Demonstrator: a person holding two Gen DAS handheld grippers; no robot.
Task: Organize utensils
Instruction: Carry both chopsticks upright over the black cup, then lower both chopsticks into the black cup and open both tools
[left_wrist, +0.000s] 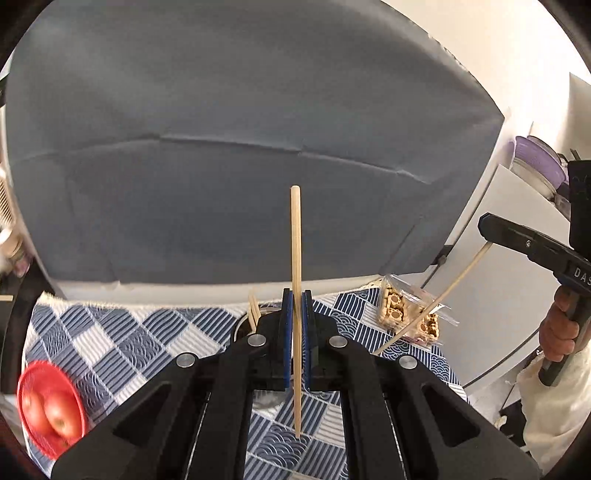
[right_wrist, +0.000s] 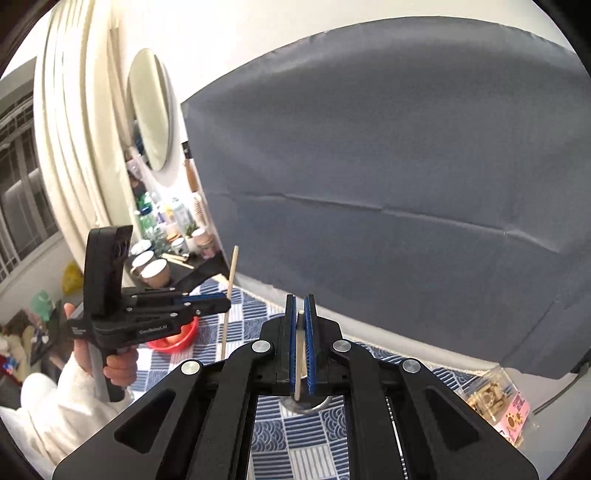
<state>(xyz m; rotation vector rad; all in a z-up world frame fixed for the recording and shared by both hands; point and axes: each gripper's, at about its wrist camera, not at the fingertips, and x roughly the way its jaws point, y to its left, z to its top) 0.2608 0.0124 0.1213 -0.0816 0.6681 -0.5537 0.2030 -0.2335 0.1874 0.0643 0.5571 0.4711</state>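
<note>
Left gripper (left_wrist: 296, 314) is clamped on a chopstick (left_wrist: 296, 258) — the stick stands upright between its blue pads (left_wrist: 288, 332), above the blue-checked cloth (left_wrist: 110, 343) on the bench. Right gripper (right_wrist: 300, 325) pinches a second chopstick (right_wrist: 299, 354), its lower end over a metal cup (right_wrist: 306, 406) just below. A red bowl (left_wrist: 51, 406) of apples sits far left of the left gripper.

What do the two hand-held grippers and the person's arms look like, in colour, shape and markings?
Both are black plastic with pistol handles, silver pivot pins and blue ribbed pads. The left hand-held gripper carries white "GenRobot.AI" lettering and an upright black block; the right hand-held gripper shows white letters "DAS". The hands are bare, with white sleeves.
</note>
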